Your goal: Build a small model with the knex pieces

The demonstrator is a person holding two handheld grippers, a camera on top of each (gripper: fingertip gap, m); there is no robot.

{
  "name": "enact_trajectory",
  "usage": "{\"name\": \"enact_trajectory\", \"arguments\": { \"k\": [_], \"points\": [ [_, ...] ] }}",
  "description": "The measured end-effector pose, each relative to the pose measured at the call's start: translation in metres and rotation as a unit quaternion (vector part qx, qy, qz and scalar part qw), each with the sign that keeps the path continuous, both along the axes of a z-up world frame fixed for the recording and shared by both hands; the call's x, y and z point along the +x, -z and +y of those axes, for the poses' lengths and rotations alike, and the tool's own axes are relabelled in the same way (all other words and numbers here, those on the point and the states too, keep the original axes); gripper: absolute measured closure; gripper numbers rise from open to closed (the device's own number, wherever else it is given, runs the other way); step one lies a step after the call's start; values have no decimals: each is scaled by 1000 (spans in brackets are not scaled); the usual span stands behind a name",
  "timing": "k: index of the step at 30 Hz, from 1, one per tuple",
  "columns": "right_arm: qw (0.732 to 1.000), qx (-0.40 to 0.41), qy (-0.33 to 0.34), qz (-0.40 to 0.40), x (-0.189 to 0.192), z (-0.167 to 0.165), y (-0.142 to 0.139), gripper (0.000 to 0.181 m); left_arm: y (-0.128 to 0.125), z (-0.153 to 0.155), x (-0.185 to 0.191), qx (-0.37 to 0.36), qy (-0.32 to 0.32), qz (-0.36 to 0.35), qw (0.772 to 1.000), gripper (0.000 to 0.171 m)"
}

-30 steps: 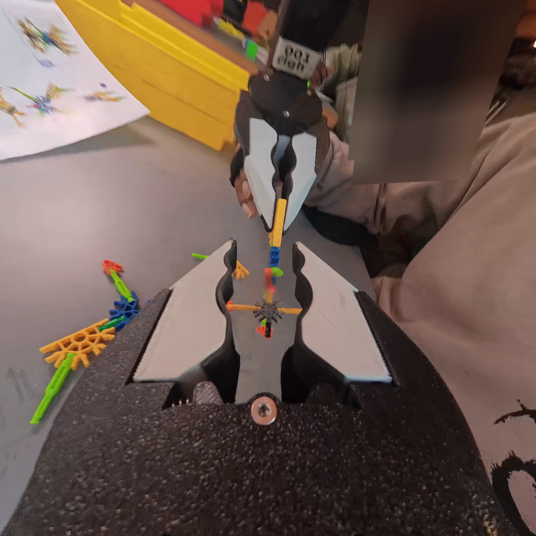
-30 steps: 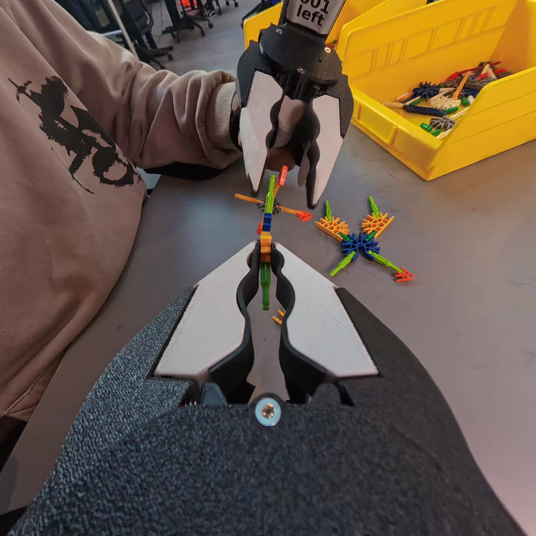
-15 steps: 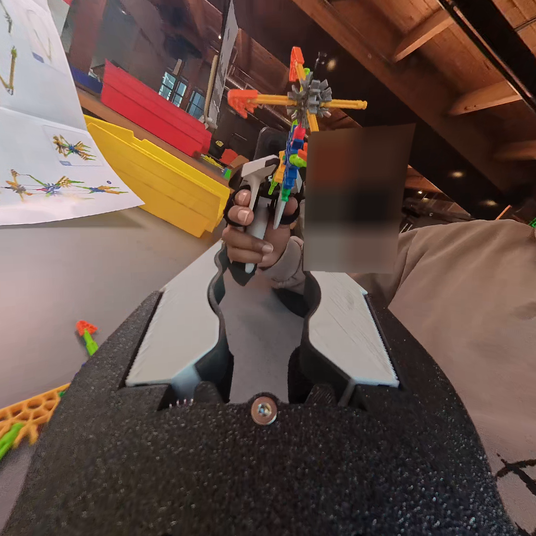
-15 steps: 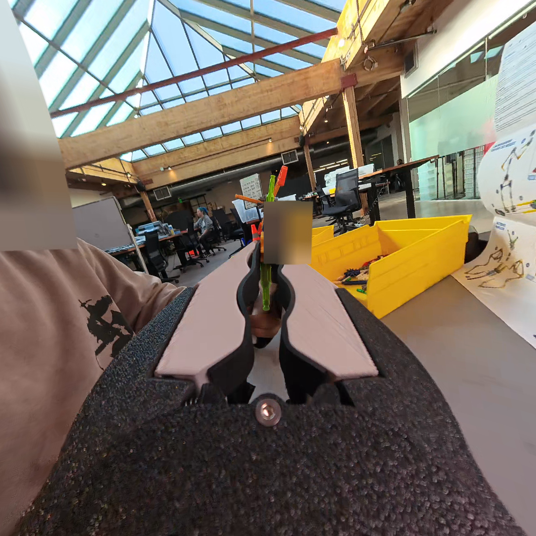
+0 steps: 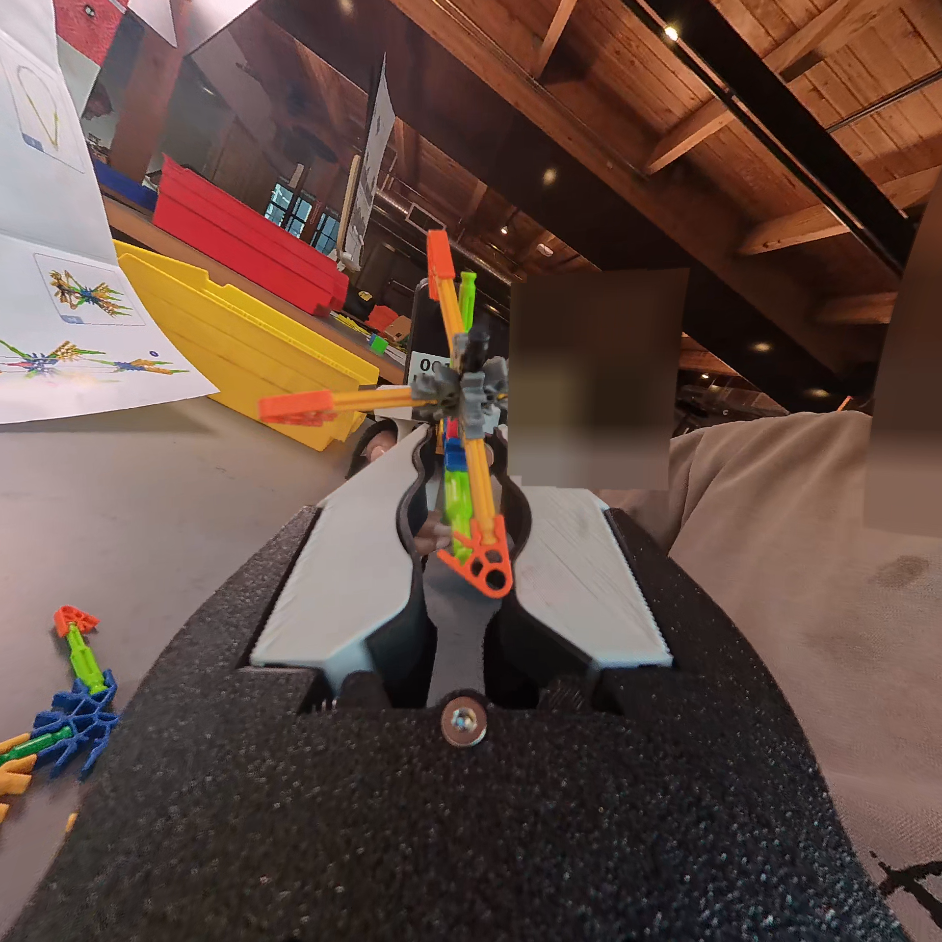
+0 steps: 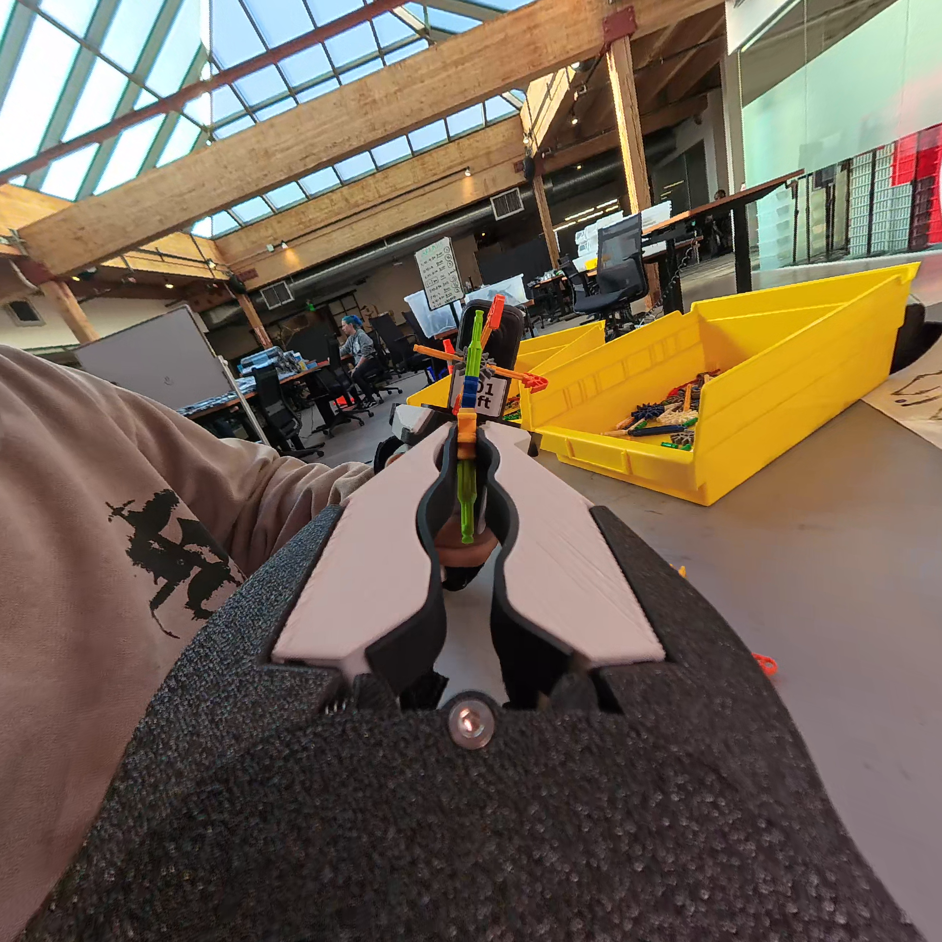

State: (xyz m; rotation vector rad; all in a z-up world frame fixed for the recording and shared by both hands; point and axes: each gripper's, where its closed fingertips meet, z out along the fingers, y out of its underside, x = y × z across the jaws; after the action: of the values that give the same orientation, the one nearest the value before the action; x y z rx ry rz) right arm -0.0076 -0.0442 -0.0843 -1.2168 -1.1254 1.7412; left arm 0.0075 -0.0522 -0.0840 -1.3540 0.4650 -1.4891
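Clamping the rod-and-connector toy, the right gripper (tips pinched) faces the parted left gripper.

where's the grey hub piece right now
In the left wrist view the grey hub sits mid-frame above the left gripper, orange-tipped yellow rods radiating from it.

yellow bin: loose rods inside | printed sheet: leaning behind | red bins: behind yellow
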Motion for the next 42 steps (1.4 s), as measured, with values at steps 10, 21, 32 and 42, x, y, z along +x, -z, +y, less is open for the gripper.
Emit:
{"name": "enact_trajectory", "arguments": {
  "k": [10,21,32,42],
  "points": [
    [1000,-2,-13,-4,4,-1,2,178,3,2,-1,-4,-5,5,1000,158],
    [1000,8,-20,-9,10,2,2,178,-2,4,-15,9,-30,32,999,166],
    [999,9,-44,-24,13,-3,4,178,4,-5,-9,16,14,56,998,161],
    [996,41,-53,-65,16,-3,13,177,15,-3,-5,-4,8,113,994,166]
  ]
}}
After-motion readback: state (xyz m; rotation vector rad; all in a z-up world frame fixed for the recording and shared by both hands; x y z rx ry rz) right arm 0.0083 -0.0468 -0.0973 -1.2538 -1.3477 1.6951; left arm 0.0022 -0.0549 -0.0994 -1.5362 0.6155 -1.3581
